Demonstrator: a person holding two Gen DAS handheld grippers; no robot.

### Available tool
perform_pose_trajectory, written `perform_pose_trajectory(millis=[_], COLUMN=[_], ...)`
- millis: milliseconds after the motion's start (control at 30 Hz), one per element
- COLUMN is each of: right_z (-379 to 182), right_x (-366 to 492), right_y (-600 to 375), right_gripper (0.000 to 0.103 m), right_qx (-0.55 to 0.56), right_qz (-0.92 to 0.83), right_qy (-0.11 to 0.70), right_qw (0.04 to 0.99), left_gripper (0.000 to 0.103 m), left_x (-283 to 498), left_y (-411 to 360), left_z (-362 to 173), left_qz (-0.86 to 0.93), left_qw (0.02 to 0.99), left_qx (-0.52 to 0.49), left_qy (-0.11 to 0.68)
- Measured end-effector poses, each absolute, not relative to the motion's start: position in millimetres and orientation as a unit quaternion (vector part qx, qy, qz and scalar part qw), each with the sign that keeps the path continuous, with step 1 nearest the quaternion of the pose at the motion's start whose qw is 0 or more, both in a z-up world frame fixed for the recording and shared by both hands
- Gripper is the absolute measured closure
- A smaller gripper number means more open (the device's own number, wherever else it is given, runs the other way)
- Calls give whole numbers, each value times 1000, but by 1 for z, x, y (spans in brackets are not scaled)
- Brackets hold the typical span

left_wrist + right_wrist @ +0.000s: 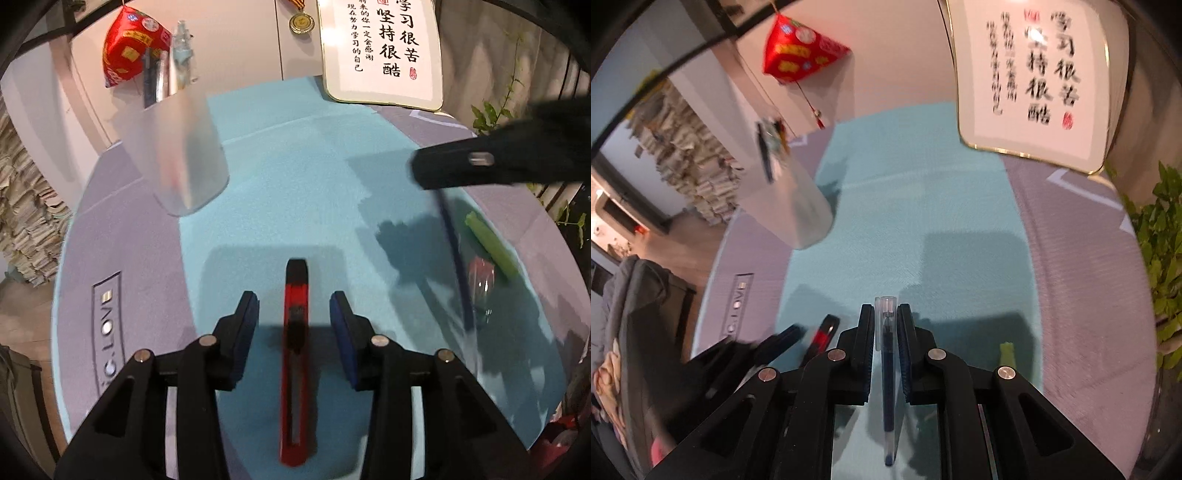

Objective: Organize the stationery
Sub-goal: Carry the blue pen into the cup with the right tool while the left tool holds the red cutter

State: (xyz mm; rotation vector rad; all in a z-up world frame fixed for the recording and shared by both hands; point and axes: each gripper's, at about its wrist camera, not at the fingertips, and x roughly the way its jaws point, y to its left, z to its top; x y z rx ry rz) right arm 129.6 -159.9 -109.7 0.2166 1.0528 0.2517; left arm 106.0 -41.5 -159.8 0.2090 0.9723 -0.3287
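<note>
A red and black utility knife (294, 354) lies on the blue mat (295, 192), lengthwise between the open fingers of my left gripper (293, 314), untouched. My right gripper (885, 325) is shut on a clear pen with dark blue ink (887, 369) and holds it above the mat; it shows blurred in the left wrist view (454, 170) with the pen (456, 258) hanging below. A frosted pen holder (177, 155) with pens in it stands at the far left of the mat; it also shows in the right wrist view (790, 206). A green stick (491, 245) lies at the right.
A framed calligraphy board (384, 51) stands at the back. A red ornament (133, 48) and a medal (301, 22) hang on the wall. A plant (1160, 266) stands at the right. A clear and pink object (480, 284) lies by the green stick. The grey mat (122, 258) carries a LOVE label.
</note>
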Motion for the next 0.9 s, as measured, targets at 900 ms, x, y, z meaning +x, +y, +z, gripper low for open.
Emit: perform_pose_trajectory(millis=[900], right_z=[-48], right_x=[105], right_y=[-155], right_gripper=[93], right_qx=[88], right_qz=[150], right_qy=[412], right_qw=[894], left_gripper=[92], left_x=[71], left_y=[27], left_z=[-70], left_qz=[-108], left_qw=[925], left_qx=[-8], left_qy=[365])
